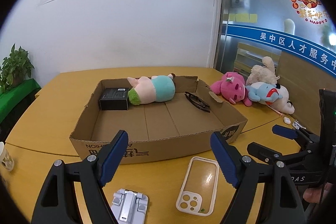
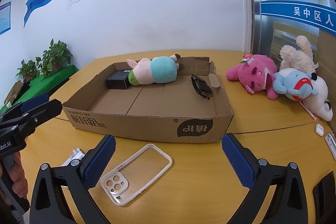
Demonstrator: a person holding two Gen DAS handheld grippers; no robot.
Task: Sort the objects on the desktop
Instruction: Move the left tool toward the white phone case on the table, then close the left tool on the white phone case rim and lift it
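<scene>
Phone case [image 2: 136, 173] lies flat on the table [image 2: 262, 119], just ahead of both tools and on the near side of the cardboard tray [image 2: 147, 125]. The right tool [image 2: 168, 161] hangs over it with jaws spread wide and nothing between the pads; the case sits toward its left finger, long axis slanting from near-left, where the camera cut-outs are, to far-right. From the left tool [image 1: 170, 156], likewise released and empty, the same case lies under its right finger, running nearly straight away from it. My judgement: the right hand is the better placed, needing only a slight shift left and a roll to bring its pads across the case's narrow width.

The case is a thin, clear-backed shell with a stiff cream rim, low and slick, so a grip on the rim edges looks safer than on the flat. Beside it, nearer the left tool, lies a folded pale metal phone stand [image 1: 129, 205]. Inside the tray rest a matte black box [image 2: 117, 82], a soft pig plush [image 2: 153, 71] and dark sunglasses [image 2: 200, 86]. Further right, more plush toys [image 2: 279, 79] lie heaped on the table.
</scene>
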